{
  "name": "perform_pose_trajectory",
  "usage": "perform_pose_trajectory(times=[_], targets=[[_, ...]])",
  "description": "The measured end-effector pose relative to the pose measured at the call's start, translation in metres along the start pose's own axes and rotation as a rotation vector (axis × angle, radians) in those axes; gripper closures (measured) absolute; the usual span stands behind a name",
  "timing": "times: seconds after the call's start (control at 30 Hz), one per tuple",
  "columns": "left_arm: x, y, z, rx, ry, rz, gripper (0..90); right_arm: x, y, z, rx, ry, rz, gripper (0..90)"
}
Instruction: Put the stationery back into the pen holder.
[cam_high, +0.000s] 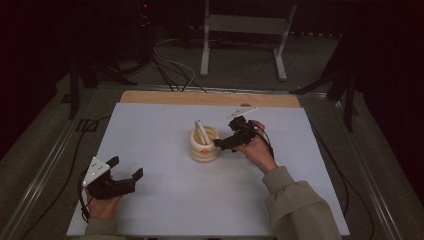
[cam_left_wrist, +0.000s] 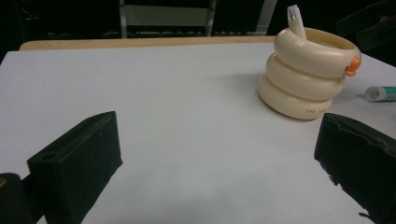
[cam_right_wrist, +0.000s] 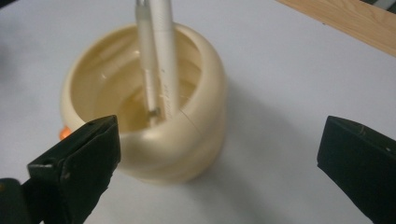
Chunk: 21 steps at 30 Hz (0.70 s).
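Observation:
A cream cup (cam_high: 204, 147) shaped like stacked rings, with a small orange mark on its side, stands in the middle of the white mat (cam_high: 165, 125). A white pen-like stick (cam_high: 201, 131) leans inside it. My right gripper (cam_high: 224, 134) is open just right of the cup, its jaws pointing at it. In the right gripper view the cup (cam_right_wrist: 187, 140) and the stick (cam_right_wrist: 161, 60) sit between and beyond the open jaws of the right gripper (cam_right_wrist: 219, 135), which touch nothing. My left gripper (cam_high: 126, 167) rests open at the mat's front left, empty, and looks toward the cup (cam_left_wrist: 306, 74).
A white stick-like item (cam_high: 242, 112) lies on the mat behind the right hand, near the wooden table edge (cam_high: 210, 98). A teal and white tube (cam_left_wrist: 380, 93) lies right of the cup. Dark stands and cables surround the table.

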<state>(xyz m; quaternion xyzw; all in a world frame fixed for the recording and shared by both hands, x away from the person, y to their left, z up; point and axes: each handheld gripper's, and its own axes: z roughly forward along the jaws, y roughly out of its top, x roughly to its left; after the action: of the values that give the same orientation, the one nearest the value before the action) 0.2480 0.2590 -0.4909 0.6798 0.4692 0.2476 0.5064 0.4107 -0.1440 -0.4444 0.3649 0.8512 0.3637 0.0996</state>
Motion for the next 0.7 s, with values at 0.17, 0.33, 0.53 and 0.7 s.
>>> perform_pose_trajectory(times=[0.17, 0.33, 0.53, 0.7], targets=[[0.001, 0.0, 0.0, 0.0, -0.001, -0.004, 1.0, -0.008, -0.007, -0.005, 0.018, -0.025, -0.006, 0.0], [0.0, 0.0, 0.0, 0.001, -0.001, -0.003, 1.0, -0.015, -0.012, -0.01, 0.025, -0.038, 0.0, 0.0], [0.0, -0.001, 0.0, -0.001, -0.004, -0.005, 1.0, -0.023, -0.018, -0.016, 0.034, -0.046, 0.007, 0.0], [0.0, -0.001, 0.0, -0.001, -0.004, -0.004, 1.0, -0.03, -0.023, -0.021, 0.043, -0.052, 0.013, 0.0]])
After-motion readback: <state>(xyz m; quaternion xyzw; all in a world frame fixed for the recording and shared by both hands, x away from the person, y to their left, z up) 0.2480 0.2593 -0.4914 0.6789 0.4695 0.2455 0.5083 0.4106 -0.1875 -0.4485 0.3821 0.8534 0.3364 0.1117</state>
